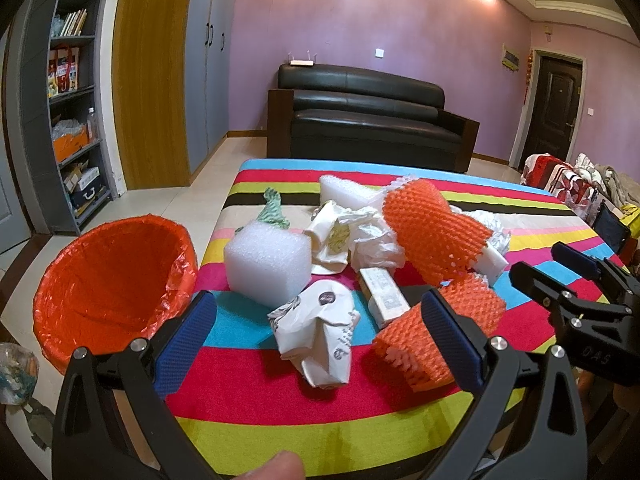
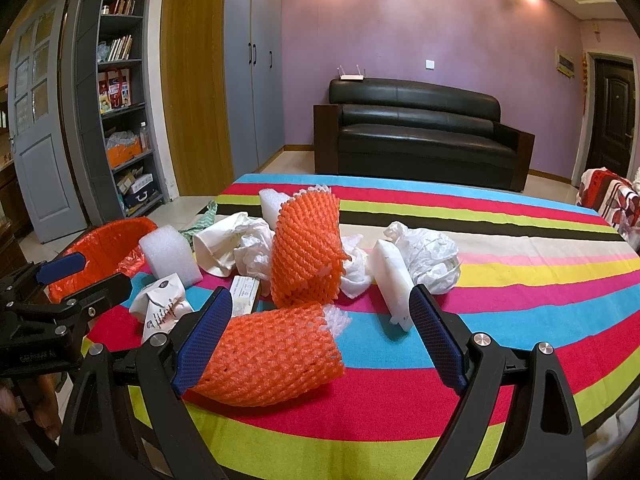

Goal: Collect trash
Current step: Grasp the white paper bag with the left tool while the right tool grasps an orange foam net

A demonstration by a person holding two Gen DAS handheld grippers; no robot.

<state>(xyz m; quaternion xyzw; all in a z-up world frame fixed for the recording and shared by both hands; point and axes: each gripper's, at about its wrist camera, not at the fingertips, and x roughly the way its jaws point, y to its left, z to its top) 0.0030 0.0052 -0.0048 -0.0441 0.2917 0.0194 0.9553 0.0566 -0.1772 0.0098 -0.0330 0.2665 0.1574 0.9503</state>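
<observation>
Trash lies heaped on the striped table (image 1: 248, 408). My left gripper (image 1: 320, 336) is open, and a crumpled printed paper bag (image 1: 320, 332) sits between its fingers, untouched. Beyond it are a white foam block (image 1: 268, 268) and a small carton (image 1: 382, 292). My right gripper (image 2: 320, 340) is open around a lying orange foam net (image 2: 272, 356), which rests against its left pad. A second orange net (image 2: 308, 252) stands upright behind. The bin with an orange liner (image 1: 112, 284) stands off the table's left edge.
A white foam slab (image 2: 394, 280) and crumpled white plastic (image 2: 428, 256) lie right of the nets. A black sofa (image 2: 416, 132) stands behind the table, and a bookshelf (image 1: 72, 100) and wardrobe are at the left. A plastic bag (image 1: 16, 372) lies on the floor.
</observation>
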